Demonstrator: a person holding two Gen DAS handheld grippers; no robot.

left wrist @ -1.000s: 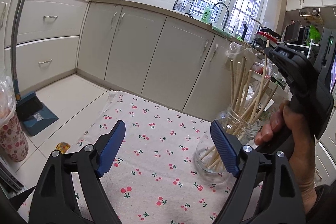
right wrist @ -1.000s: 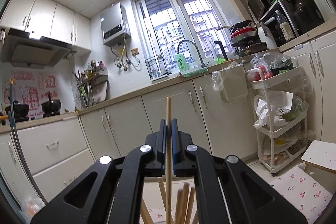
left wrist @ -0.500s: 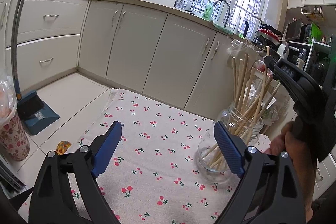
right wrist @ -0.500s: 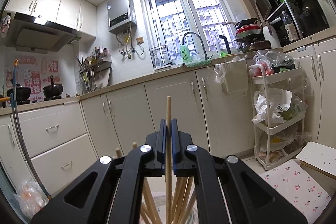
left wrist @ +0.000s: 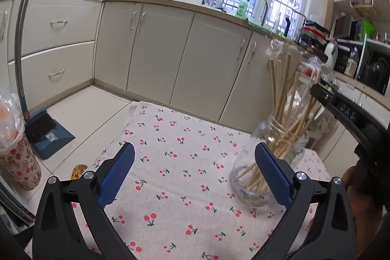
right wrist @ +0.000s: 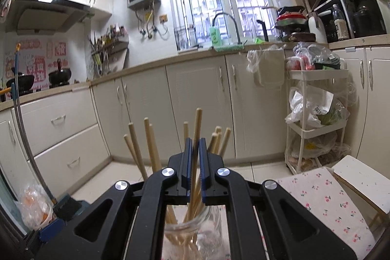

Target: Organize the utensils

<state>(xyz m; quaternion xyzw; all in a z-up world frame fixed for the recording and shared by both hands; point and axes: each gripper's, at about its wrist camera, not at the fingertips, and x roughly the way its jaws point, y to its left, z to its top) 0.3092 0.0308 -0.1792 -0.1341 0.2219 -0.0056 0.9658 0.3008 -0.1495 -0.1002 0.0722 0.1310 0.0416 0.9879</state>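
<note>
A glass jar (left wrist: pixel 243 177) with several wooden chopsticks (left wrist: pixel 280 89) stands on the cherry-print cloth (left wrist: pixel 170 128), right of centre in the left wrist view. My left gripper (left wrist: pixel 193 150) hovers low over the cloth, jaws opening very wide with nothing between them; its right finger (left wrist: pixel 273 174) overlaps the jar. My right gripper (right wrist: pixel 194 143) is above the jar (right wrist: pixel 192 233). Its jaws are opening, and one chopstick (right wrist: pixel 197 123) leans loosely in the narrow gap, its lower end in the jar. The right gripper's body (left wrist: pixel 341 109) shows in the left wrist view.
Cream cabinets (left wrist: pixel 158 52) run along the back. A broom and blue dustpan (left wrist: pixel 46 130) and a floral bin (left wrist: pixel 19 162) stand on the floor at left. A white trolley with bags (right wrist: pixel 316 113) and a white stool (right wrist: pixel 360 182) stand at right.
The left jaws spread wider. The right gripper sank toward the jar, and its pads, which were pressed on the chopstick, have parted slightly; the chopstick now tilts between them.
</note>
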